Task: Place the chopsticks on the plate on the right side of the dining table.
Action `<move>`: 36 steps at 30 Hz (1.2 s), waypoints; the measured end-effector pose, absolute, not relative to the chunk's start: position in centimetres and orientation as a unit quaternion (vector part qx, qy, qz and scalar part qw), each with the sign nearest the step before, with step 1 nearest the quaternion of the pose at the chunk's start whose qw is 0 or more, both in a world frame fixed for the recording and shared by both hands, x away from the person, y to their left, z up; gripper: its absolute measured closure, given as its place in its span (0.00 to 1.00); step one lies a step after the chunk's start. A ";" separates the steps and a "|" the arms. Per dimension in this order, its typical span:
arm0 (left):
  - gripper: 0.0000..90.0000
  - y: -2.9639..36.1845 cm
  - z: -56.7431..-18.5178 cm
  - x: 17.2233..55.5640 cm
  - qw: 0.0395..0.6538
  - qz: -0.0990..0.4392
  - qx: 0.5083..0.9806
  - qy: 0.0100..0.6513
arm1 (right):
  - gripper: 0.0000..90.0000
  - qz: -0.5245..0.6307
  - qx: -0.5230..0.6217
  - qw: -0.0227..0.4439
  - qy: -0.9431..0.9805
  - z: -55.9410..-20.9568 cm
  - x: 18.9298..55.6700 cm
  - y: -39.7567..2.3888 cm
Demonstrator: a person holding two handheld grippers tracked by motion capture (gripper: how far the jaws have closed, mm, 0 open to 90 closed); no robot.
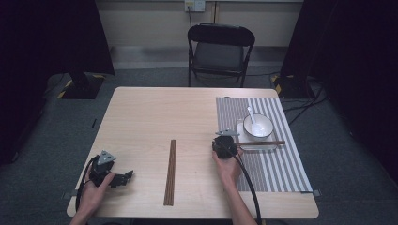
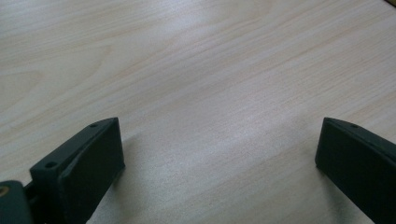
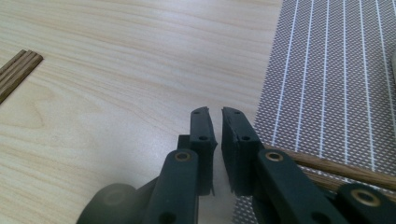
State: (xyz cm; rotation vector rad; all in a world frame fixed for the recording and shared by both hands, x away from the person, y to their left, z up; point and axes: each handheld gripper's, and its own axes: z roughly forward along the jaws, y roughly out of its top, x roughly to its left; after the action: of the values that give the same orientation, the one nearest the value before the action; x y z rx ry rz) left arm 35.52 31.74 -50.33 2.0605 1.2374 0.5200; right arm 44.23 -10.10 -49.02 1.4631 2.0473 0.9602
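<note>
Where the striped placemat (image 1: 281,164) (image 3: 327,70) meets the bare wood, a pair of brown chopsticks (image 1: 263,142) (image 3: 341,169) lies crosswise over the near edge of a white tray (image 1: 240,136), one end reaching to the right gripper (image 1: 226,143) (image 3: 215,114). In the right gripper view the chopsticks pass under that gripper's right-hand linkage rather than between the tips. Its jaws are clenched to a thin slit with nothing in it, standing over the table (image 1: 150,117) just beside the placemat's left edge. On the tray sits a white bowl (image 1: 267,131) with a white spoon (image 1: 251,115) leaning in it, close behind the chopsticks. Toward the middle of the table lies a long ribbed wooden strip (image 1: 170,171) (image 3: 16,70), well apart from the placemat. Farther left, near the front corner, the left gripper (image 1: 126,177) (image 2: 219,158) rests with its jaws spread wide over bare wood. A dark folding chair (image 1: 220,47) stands beyond the far edge.
</note>
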 end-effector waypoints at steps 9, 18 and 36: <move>0.01 31.7 -50.3 35.5 0.335 0.199 0.790 0.474 | 0.92 0.346 0.530 0.224 0.741 -48.8 44.1 -10.8; 0.01 31.7 -50.3 35.5 0.336 0.199 0.789 0.475 | 0.92 0.357 0.515 0.217 0.749 -48.6 43.7 -10.4; 0.01 31.7 -50.3 35.5 0.335 0.199 0.790 0.474 | 0.92 0.351 0.521 0.217 0.747 -48.6 43.8 -10.9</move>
State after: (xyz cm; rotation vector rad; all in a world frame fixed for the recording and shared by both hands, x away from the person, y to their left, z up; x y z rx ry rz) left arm 35.52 31.75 -50.33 2.0608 1.2371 0.5201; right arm 43.83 -10.92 -48.61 1.4426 2.0698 0.9732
